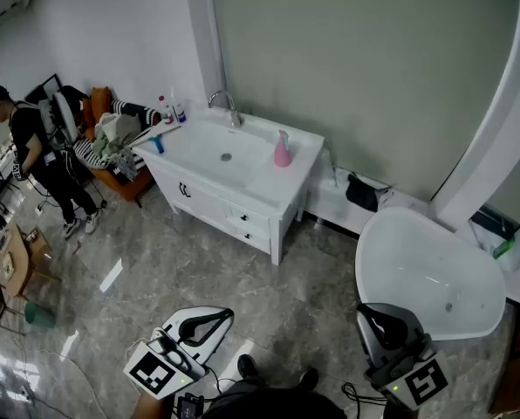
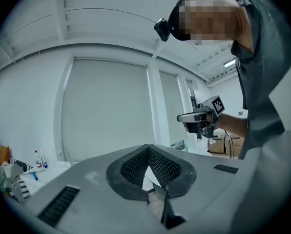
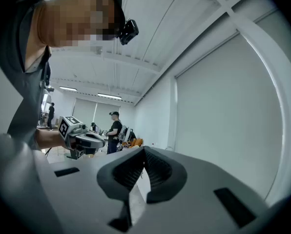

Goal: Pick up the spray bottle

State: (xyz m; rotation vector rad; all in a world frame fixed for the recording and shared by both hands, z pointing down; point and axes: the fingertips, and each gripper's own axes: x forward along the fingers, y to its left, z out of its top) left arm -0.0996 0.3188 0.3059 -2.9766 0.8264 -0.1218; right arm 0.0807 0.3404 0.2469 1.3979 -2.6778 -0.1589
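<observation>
**A:** Where does the spray bottle (image 1: 282, 150) stand?

**B:** Upright on the white vanity top (image 1: 273, 195), just right of the basin (image 1: 209, 157) and near the top's right edge. It's pink, and it's well apart from both grippers, with open floor between.

**A:** And the grippers?

**B:** The left gripper (image 2: 148, 152) has its jaws pressed together with nothing between them. The right gripper (image 3: 143, 155) is the same, closed and empty. Both are held level, low and close to the person.

**A:** So what could go wrong from here?

**B:** I'd say the main risk is arriving with the jaws closed. A shut gripper would only shove the bottle, and a tall, narrow bottle so near the right edge could topple off the top or into the basin. Opening late, right beside it, could knock it too.

**A:** Anything else?

**B:** The small bottles (image 1: 169, 110) at the back left corner could be taken for the target. A walk-up on the right also runs close to the bathtub (image 1: 417, 273).
</observation>
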